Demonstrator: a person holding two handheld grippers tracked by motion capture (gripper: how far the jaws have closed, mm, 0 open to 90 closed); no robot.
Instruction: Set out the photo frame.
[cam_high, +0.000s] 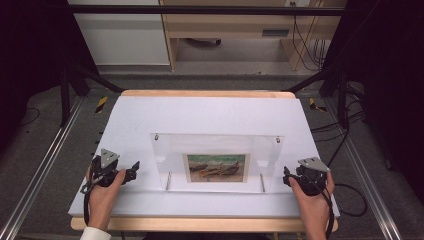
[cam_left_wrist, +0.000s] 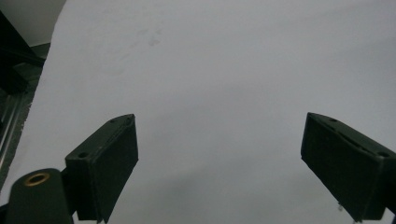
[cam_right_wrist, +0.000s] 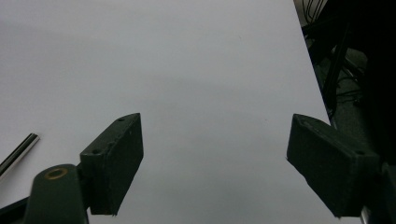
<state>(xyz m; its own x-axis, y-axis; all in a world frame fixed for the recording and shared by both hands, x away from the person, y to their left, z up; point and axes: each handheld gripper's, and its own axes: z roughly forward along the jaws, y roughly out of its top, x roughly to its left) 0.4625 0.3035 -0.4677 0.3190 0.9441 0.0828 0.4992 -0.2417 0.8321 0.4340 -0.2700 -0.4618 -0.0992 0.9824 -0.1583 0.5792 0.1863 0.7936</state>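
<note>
acrylic frame (cam_high: 216, 160) with the boat picture is standing between both claws, untouched. left gripper (cam_high: 131, 171) and right gripper (cam_high: 286, 176) are flanking it, jaws spread wide, likely lining up for a two-sided grab.

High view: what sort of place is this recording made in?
Probably a lab or workshop recording station, not a home. A white-topped table stands inside a dark metal frame, with rails on the floor beside it and cables trailing behind. A clear picture frame stands between two hand-held grippers.
</note>
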